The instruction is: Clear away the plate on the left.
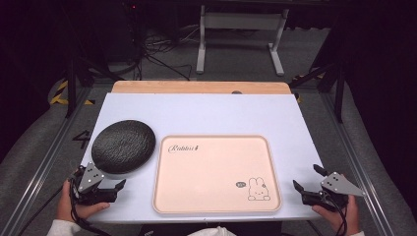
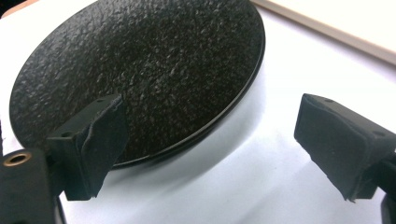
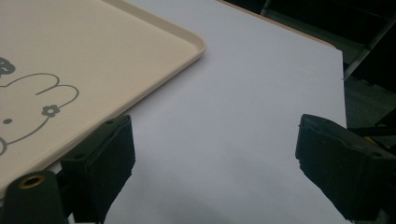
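A round black plate with a pebbled surface [image 1: 123, 146] lies on the white table at the left. A beige tray [image 1: 216, 173] with a rabbit drawing and script lettering sits in the middle, nothing on it. My left gripper [image 1: 109, 178] rests near the front left corner, just in front of the plate's near rim, and it is open. In the left gripper view the plate [image 2: 140, 70] lies close ahead, with one jaw over its rim and the other over bare table. My right gripper [image 1: 307, 178] is open at the front right, beside the tray's right edge [image 3: 154, 79].
The white table top [image 1: 206, 113] has bare room behind the tray and plate, ending in a wooden strip [image 1: 196, 87] at the far side. Metal rails run along both sides. Beyond stand a white table frame [image 1: 241, 34] and floor cables.
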The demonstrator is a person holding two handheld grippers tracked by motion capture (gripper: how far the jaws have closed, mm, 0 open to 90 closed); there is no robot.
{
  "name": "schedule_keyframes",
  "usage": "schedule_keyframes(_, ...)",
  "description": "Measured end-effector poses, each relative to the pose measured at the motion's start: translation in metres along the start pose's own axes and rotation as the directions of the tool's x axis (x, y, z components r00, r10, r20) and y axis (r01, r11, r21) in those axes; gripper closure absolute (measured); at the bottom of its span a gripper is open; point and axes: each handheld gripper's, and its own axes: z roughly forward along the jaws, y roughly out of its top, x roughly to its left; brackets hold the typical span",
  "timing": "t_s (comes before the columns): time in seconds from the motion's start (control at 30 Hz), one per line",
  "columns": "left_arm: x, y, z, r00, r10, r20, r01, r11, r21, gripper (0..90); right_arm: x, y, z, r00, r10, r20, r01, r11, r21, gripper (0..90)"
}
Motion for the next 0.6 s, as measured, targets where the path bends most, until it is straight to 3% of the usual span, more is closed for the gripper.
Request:
schedule_keyframes(0.13,0.001,-0.0004,-0.0004,0.9998,-0.012,0.013,0.012,0.9999,-0.011,11.4,-0.0005,-0.0001,-0.0006,1.0,0.004,-0.001,-0.004,1.0,-0.006,12.6)
schedule_keyframes(0.4,-0.0008,-0.0023,-0.0003,0.9999,0.012,-0.01,-0.012,0.9998,0.016,14.2,0.0027,0.0041,0.0001,1.0,-0.002,-0.007,0.002,1.0,-0.01,12.6)
schedule_keyframes(0.6,-0.0038,-0.003,-0.0008,0.9995,0.032,-0.004,-0.032,0.9991,0.028,13.0,0.0016,0.0045,0.0044,0.9998,-0.003,-0.017,0.003,1.0,-0.008,12.6)
